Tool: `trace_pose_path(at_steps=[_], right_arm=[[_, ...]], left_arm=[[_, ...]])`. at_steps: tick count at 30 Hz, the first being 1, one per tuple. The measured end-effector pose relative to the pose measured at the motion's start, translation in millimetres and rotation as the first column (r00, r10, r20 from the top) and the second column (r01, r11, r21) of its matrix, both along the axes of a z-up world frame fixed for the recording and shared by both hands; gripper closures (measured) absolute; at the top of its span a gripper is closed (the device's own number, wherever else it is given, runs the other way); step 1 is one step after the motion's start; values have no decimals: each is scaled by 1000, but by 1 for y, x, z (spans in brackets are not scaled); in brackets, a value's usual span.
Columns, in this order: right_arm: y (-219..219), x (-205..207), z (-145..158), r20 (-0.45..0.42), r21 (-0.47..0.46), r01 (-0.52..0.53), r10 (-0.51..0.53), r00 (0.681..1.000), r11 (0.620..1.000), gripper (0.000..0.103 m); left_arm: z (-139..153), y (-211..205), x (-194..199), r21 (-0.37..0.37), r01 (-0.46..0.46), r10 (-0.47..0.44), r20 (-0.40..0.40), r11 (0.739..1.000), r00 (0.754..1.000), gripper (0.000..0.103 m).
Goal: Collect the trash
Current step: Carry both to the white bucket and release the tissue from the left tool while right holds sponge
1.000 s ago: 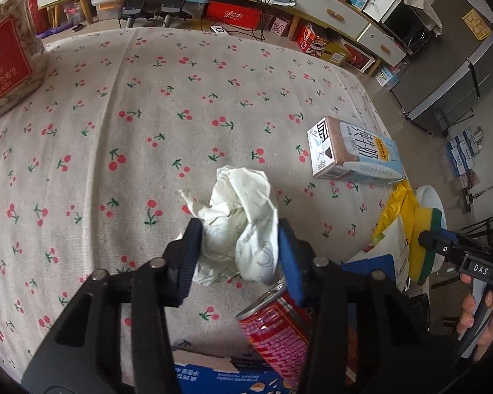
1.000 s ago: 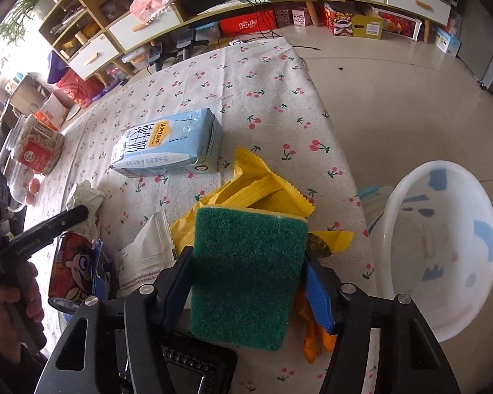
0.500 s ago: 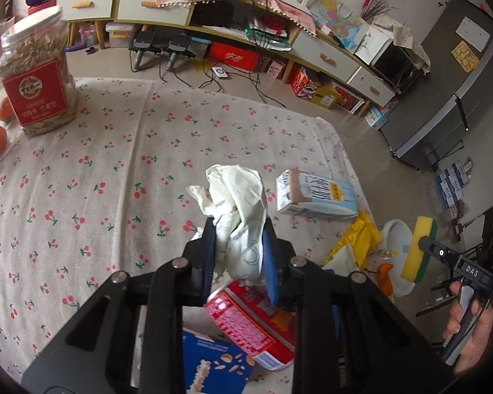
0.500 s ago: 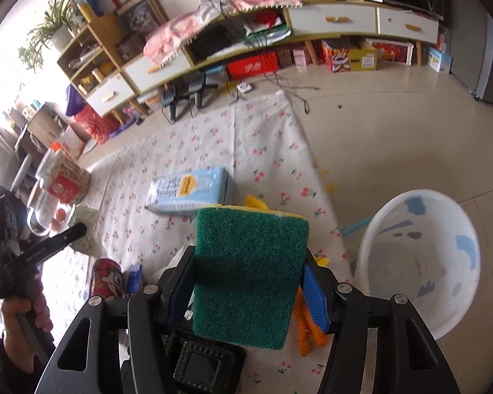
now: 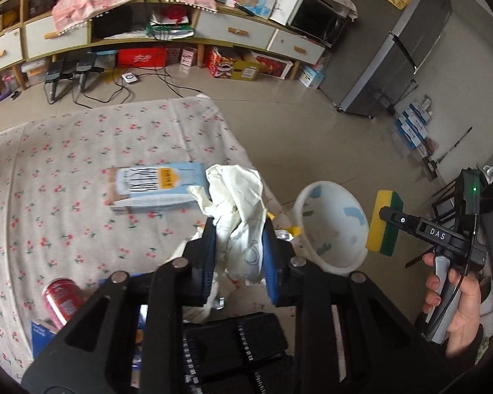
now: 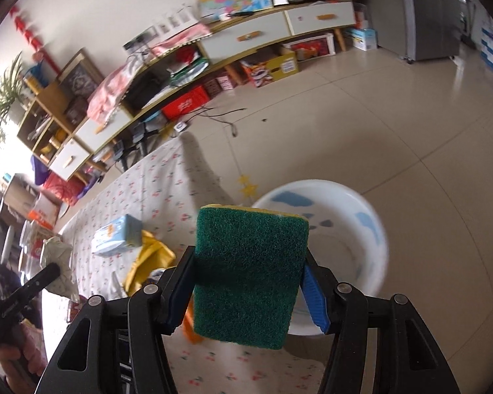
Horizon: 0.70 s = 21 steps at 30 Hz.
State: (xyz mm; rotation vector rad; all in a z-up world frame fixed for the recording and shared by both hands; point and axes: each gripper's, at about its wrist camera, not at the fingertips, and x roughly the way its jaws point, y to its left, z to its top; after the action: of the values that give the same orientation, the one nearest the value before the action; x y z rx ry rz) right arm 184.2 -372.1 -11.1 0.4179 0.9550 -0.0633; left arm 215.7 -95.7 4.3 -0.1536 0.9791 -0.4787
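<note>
My left gripper [image 5: 240, 259] is shut on a crumpled white paper wad [image 5: 236, 203] and holds it in the air above the table's right edge. My right gripper [image 6: 249, 279] is shut on a green and yellow sponge [image 6: 246, 272], held above the white plastic bin [image 6: 355, 229] on the floor. The bin [image 5: 332, 226] and the sponge [image 5: 384, 223] also show in the left wrist view, right of the wad.
On the cherry-print tablecloth [image 5: 65, 180] lie a light blue carton [image 5: 154, 190], a red can [image 5: 62, 302], a yellow wrapper [image 6: 148, 259] and a blue box [image 5: 42, 335]. A long cabinet [image 5: 180, 32] stands at the back, a grey fridge [image 5: 394, 42] to the right.
Both grippers have risen and swung right toward the bin. The paper wad has left the table in the left gripper. The sponge now hangs over the bin.
</note>
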Motion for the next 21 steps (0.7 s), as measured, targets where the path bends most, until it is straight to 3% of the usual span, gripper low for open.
trace_pose_path(at_steps=[10, 17, 19, 21], right_arm=[[-76, -39, -18, -23, 43, 121, -120, 993, 992, 43], [-96, -50, -21, -24, 72, 161, -160, 987, 984, 43], [-99, -51, -22, -26, 75, 168, -166, 986, 983, 43], [-98, -49, -22, -28, 78, 174, -172, 985, 982, 43]], left_arm=[[-22, -108, 9, 26, 159, -158, -50, 987, 986, 76], [-29, -155, 3, 78, 221, -219, -36, 972, 975, 75], [-29, -164, 3, 95, 222, -220, -28, 970, 975, 73], [-31, -168, 6, 113, 218, -217, -18, 969, 976, 64]])
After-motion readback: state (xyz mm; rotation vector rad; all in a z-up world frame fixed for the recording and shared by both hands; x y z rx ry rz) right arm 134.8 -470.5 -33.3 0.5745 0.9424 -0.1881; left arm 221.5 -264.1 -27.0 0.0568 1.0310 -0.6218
